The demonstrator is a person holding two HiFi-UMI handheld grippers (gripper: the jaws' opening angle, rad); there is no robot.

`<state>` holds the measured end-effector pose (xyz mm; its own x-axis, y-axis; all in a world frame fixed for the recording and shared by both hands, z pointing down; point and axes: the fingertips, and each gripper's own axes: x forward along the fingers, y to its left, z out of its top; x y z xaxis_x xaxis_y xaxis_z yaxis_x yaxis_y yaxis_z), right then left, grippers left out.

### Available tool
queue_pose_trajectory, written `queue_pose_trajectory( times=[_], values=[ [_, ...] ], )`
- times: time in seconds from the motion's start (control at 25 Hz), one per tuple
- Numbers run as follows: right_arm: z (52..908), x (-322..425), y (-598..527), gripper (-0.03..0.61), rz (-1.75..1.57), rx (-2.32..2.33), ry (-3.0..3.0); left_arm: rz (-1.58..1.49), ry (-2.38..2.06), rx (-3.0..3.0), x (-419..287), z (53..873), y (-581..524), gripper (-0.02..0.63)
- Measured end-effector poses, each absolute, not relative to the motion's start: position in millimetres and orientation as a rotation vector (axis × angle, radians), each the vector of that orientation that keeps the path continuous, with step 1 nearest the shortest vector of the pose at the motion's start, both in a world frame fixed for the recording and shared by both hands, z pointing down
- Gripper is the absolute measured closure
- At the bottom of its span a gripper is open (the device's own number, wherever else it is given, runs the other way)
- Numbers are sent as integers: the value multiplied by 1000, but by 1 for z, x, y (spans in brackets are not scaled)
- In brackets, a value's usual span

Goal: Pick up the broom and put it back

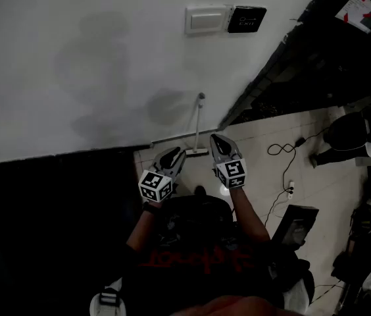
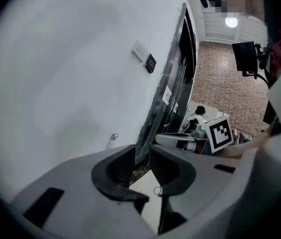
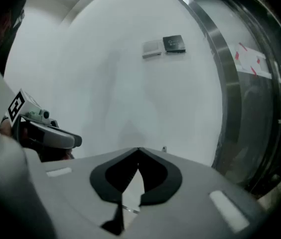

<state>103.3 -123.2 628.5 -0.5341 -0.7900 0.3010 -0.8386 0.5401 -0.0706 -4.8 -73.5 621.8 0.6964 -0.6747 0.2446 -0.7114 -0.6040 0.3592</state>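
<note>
Both empty: left gripper (image 1: 172, 154) spread apart, right gripper (image 1: 220, 139) pressed together, since the broom (image 1: 198, 122) leans on the wall (image 1: 106, 51) beyond my fingertips.

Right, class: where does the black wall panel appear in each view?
Head view: black wall panel, top edge, just right of centre.
Left gripper view: the panel, upper middle, tilted.
Right gripper view: the panel, upper area, right of centre.
Shared landmark: the white switch plate right beside it.

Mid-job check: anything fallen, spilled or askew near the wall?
Nothing stands out. The broom stands nearly upright against the wall, head on the floor. A cable lies loose to its right, clear of it.
</note>
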Motion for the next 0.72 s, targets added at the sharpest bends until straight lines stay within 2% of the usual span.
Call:
queue_pose_trajectory(
  times=[0.04, 0.24, 0.72],
  values=[
    [629, 104, -124, 577, 314, 1362, -2531, 117, -1076, 2470, -5, 622, -72, 525],
    [660, 103, -141, 488, 349, 1311, -2485, 138, -1083, 2467, -8, 619, -66, 525],
    [782, 95, -270, 456, 466, 1295, -2221, 256, -1115, 2450, -42, 630, -64, 523]
  ],
)
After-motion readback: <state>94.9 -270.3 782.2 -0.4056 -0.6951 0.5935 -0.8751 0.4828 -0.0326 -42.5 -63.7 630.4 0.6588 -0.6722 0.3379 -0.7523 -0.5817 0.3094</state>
